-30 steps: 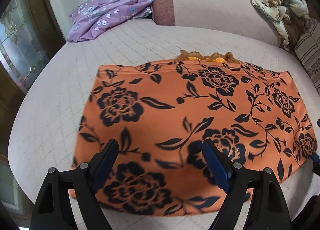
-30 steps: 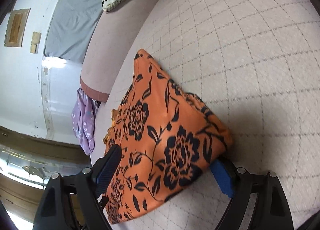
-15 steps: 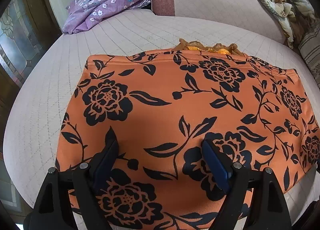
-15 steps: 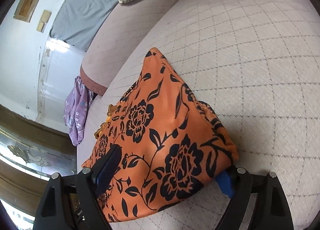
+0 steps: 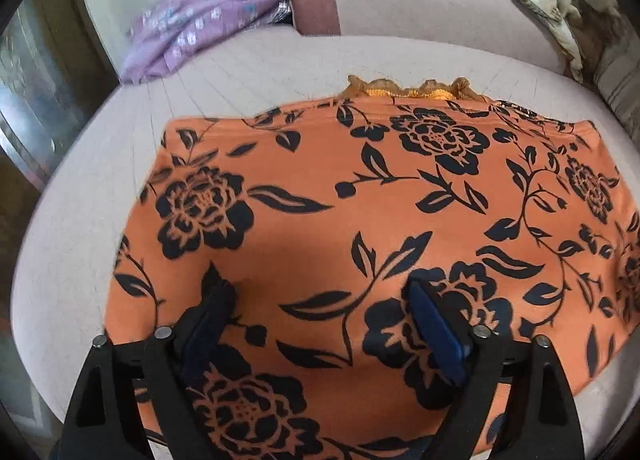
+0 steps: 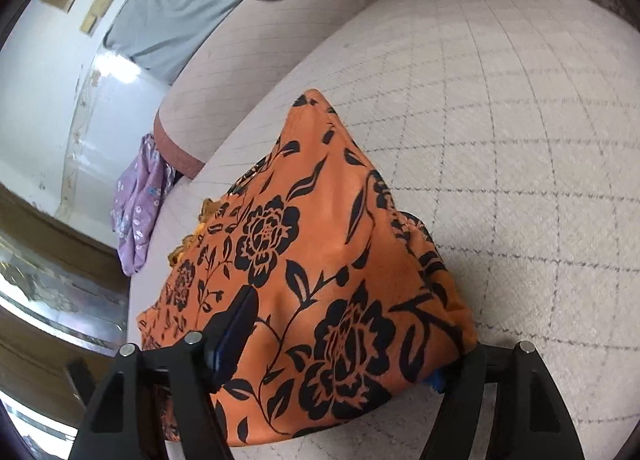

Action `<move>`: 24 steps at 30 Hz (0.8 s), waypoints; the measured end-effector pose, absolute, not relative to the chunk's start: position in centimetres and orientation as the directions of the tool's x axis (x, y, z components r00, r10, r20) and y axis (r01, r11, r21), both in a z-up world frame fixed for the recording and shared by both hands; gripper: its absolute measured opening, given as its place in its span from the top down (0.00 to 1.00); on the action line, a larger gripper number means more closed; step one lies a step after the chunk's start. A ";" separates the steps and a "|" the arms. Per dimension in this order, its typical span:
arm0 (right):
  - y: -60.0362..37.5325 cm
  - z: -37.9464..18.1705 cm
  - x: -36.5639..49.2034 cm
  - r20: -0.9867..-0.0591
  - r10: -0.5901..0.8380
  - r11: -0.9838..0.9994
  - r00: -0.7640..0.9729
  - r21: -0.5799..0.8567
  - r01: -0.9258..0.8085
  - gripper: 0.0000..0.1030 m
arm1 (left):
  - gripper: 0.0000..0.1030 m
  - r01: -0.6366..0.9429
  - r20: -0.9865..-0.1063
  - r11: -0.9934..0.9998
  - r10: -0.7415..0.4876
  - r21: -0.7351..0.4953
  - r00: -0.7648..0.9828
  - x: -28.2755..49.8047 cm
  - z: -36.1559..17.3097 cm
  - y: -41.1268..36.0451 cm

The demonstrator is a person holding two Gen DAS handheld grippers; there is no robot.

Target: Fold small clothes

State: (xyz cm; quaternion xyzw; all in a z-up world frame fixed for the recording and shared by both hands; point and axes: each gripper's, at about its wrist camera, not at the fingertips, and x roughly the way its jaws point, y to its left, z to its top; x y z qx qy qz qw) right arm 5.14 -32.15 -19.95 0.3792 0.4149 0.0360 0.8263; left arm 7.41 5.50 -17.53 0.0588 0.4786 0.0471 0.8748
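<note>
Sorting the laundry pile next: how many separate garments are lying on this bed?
2: the orange floral garment under both grippers, and the purple floral garment at the bed's far edge. Others may be hidden.

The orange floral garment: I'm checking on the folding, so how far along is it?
Done: the orange floral garment lies as a flat, layered rectangle on the quilted cushion. In hand: the right gripper is closing around its corner; the left gripper hovers opening over its near edge. Left: further folds, and the purple garment lies crumpled.
</note>
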 end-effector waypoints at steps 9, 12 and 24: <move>-31.2 -20.2 7.2 -0.708 0.376 0.767 0.598 0.600 0.227 0.72 | 0.09 0.017 -0.816 0.987 0.120 0.157 0.565 7.2 -17.8 5.2; -30.6 -18.5 7.5 -0.712 0.354 0.797 0.606 0.569 0.203 0.78 | 0.10 -0.001 -0.846 0.999 0.045 0.053 0.531 7.5 -16.5 6.9; -10.5 -5.3 7.3 -0.569 0.536 0.839 0.624 0.439 -0.321 0.80 | 0.10 -0.326 -0.709 0.939 0.158 -0.108 0.688 -0.4 -11.9 22.3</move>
